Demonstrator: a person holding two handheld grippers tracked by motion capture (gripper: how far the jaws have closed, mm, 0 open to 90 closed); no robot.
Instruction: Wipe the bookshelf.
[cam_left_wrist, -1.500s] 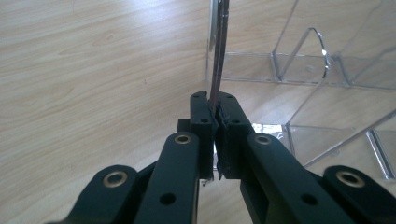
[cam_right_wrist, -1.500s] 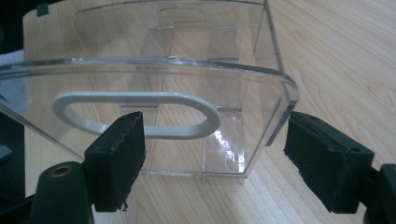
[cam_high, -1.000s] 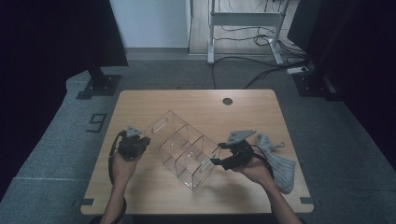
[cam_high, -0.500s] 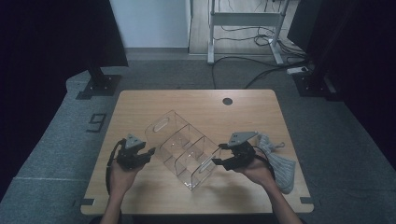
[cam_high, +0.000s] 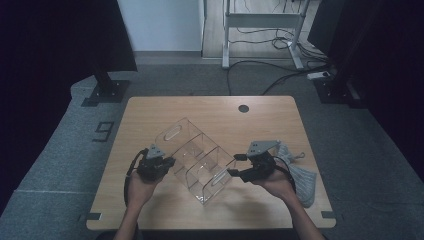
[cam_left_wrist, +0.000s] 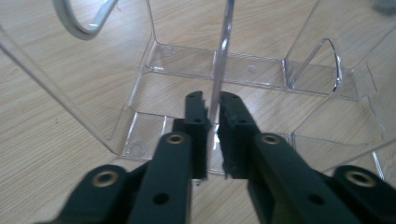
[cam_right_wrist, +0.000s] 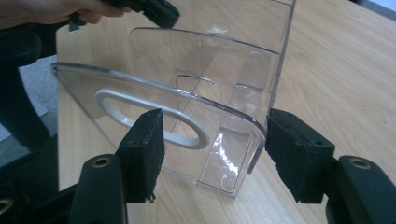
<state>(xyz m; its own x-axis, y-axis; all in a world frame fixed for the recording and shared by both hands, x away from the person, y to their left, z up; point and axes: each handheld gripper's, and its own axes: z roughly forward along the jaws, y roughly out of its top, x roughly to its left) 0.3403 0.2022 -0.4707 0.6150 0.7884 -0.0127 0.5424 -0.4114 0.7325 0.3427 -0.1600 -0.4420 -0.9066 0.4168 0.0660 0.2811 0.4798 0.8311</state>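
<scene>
Comparing with a second ago, the left gripper (cam_high: 167, 163) has shifted in toward the clear organizer (cam_high: 197, 160), and its fingers (cam_left_wrist: 196, 122) have just been closing; they are now clamped on a thin divider wall. The right gripper (cam_high: 236, 165) has its fingers (cam_right_wrist: 144, 144) closing too, one each side of the handle end, not clearly pressing. The organizer lies diagonally mid-surface (cam_high: 260, 120); grey cloth (cam_high: 302, 177) sits near the right edge.

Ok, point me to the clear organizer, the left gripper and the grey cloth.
clear organizer (cam_high: 192, 152), high view, on a middle divider.
left gripper (cam_left_wrist: 214, 119), left gripper view, midway between its fingertips, at the clear wall.
grey cloth (cam_high: 303, 181), high view, on its folded middle.
</scene>
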